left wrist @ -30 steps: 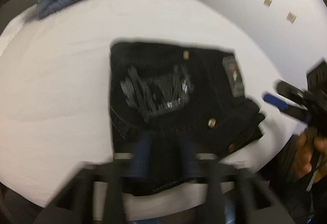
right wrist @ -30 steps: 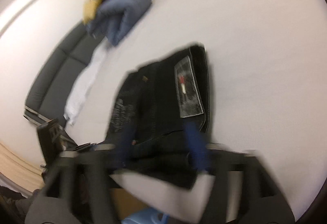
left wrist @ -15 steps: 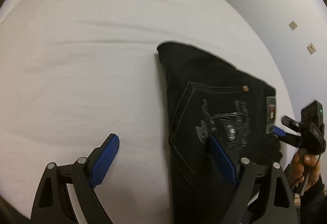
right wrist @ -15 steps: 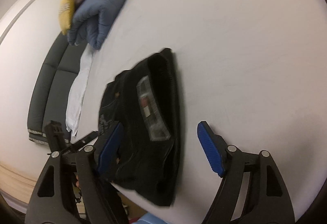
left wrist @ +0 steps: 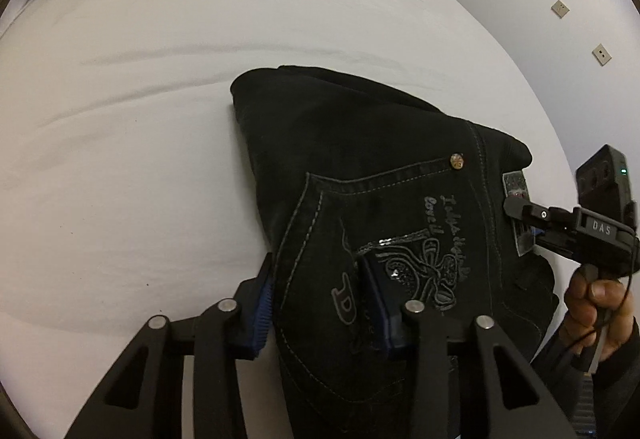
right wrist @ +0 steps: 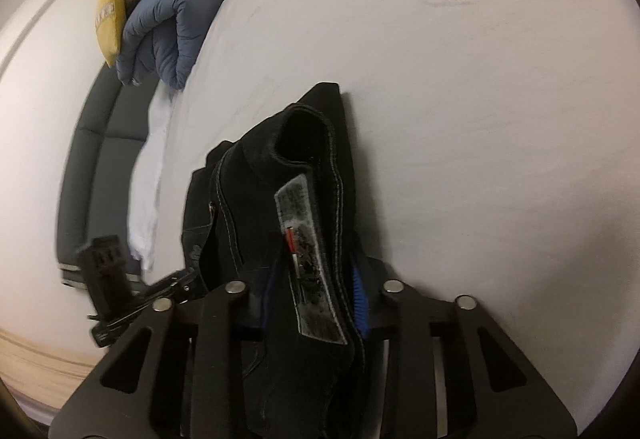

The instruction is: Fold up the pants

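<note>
Left wrist: left claw (left wrist: 320, 299) clamps black pants (left wrist: 384, 175) | right claw (right wrist: 316, 287) clamps waistband | blue duvet (right wrist: 172, 23) far

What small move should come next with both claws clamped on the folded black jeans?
Probably lift the black jeans slightly off the white sheet: the left claw grips the pocket edge, the right claw the waistband, so the bundle looks secured.

The pants (left wrist: 380, 167) were black with grey stitching and a silvery pocket design. The bed sheet (left wrist: 140, 119) was white, the far duvet (right wrist: 172, 23) blue, the pillow (right wrist: 110, 15) yellow.
</note>
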Tool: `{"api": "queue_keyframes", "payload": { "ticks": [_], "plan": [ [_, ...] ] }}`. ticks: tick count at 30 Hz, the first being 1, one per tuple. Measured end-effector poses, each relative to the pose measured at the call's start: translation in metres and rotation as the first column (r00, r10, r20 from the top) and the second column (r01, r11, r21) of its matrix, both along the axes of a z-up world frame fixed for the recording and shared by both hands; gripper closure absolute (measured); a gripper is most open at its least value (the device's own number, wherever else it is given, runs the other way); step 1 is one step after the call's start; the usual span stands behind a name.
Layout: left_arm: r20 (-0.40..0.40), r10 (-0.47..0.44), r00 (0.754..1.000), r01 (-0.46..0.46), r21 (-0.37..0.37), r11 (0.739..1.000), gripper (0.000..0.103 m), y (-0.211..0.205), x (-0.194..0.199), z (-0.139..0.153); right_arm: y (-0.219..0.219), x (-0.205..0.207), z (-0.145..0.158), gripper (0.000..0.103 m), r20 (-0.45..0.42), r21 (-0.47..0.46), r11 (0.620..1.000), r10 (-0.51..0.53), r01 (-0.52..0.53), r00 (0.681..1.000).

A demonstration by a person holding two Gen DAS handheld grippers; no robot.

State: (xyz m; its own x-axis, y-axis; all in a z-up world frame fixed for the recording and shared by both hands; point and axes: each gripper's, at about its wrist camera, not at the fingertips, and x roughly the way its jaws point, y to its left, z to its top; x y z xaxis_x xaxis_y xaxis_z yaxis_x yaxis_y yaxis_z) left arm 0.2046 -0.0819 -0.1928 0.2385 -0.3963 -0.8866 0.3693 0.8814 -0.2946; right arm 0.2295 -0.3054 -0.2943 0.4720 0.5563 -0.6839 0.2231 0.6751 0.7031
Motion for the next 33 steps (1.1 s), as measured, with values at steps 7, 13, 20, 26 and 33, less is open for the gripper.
{"api": "queue_keyframes", "payload": {
  "ticks": [7,13,20,26,33],
  "plan": [
    [0.039,0.017,0.999,-0.017,-0.007,1.000,0.082,0.001,-0.004,0.029,0.023,-0.001,0.058,0.088,0.106,-0.154,0.987,0.070,-0.053,0.992],
    [0.130,0.014,0.991,-0.007,-0.055,0.998,0.082,-0.009,0.019,0.082,0.004,0.018,0.105,0.088,0.185,-0.172,0.984,0.074,-0.042,0.980],
    [0.173,-0.011,0.985,0.018,-0.041,0.999,0.081,-0.042,0.061,0.084,-0.048,0.068,0.109,0.088,0.159,-0.182,0.983,0.040,-0.010,0.986],
    [0.090,0.010,0.996,-0.010,0.007,1.000,0.071,-0.052,0.097,0.025,-0.082,0.100,0.032,0.079,0.009,-0.207,0.978,-0.027,0.028,1.000],
    [0.141,0.048,0.989,-0.047,-0.009,0.999,0.055,-0.030,0.083,0.024,-0.098,0.072,0.028,0.058,0.085,-0.146,0.983,-0.102,0.114,0.991]
  ]
}}
